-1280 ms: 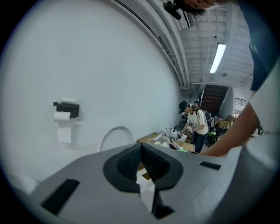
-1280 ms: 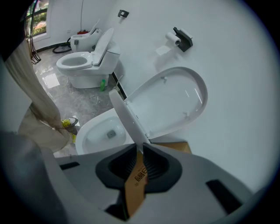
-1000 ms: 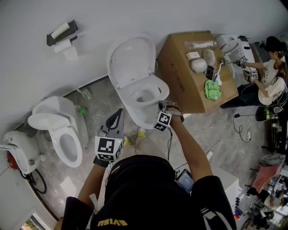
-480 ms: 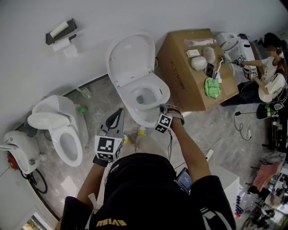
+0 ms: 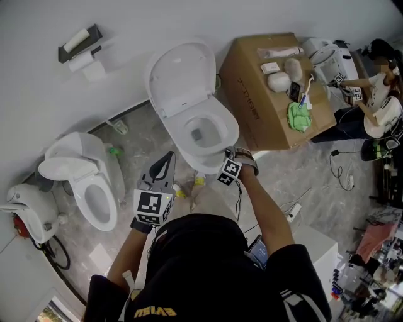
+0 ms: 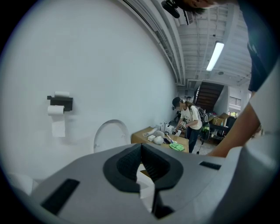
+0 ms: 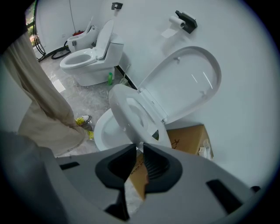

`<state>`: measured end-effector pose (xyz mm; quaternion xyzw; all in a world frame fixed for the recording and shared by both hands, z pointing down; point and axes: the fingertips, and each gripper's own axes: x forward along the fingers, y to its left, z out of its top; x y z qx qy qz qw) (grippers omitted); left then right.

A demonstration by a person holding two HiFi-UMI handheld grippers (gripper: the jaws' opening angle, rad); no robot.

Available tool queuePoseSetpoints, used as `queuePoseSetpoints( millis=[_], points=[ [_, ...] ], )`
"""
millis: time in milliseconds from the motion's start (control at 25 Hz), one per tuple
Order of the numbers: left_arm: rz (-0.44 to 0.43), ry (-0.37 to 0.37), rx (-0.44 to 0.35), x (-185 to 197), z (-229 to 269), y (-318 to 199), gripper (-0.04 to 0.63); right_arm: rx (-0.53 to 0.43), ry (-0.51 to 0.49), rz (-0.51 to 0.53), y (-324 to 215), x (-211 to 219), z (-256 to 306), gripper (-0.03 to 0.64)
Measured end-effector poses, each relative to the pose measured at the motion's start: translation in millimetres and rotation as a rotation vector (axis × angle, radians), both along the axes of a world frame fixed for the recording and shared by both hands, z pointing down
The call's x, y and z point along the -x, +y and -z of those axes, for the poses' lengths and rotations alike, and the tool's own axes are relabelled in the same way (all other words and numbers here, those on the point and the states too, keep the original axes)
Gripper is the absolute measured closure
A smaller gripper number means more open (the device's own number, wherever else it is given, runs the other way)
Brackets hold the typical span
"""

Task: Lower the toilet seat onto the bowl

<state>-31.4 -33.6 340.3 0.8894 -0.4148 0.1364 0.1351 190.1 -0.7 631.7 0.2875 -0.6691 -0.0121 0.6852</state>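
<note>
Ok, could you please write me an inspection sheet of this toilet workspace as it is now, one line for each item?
Surface: grey marbled stone floor, white wall behind.
Job's things: white plastic toilet seat tilted partway between the raised white lid and the white ceramic bowl.
Clutter: brown cardboard box beside the bowl, with a green cloth and small items on top; small yellow object on the floor.
Grippers: right tool shut on the seat's front edge; left tool shut, empty.
Cables: thin cable with a plug on the floor at right.
Surroundings: second white toilet, black toilet paper holder, a person at right.
</note>
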Motion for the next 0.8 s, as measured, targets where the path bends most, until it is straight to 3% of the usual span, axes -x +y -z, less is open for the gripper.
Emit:
queuePoseSetpoints(
  millis=[320,800],
  points=[
    [-0.019,-0.013,0.031,-3.9,-12.4,2.9,0.584,0.028,0.0,-0.008,12.0,-2.7,-13.1,0.572],
    [-0.032,-0.012,0.064,-10.6,-25.0,13.3,0.584,-0.009,-0.003,-0.028,24.7,-6.2,-27.0,0.574]
  ],
)
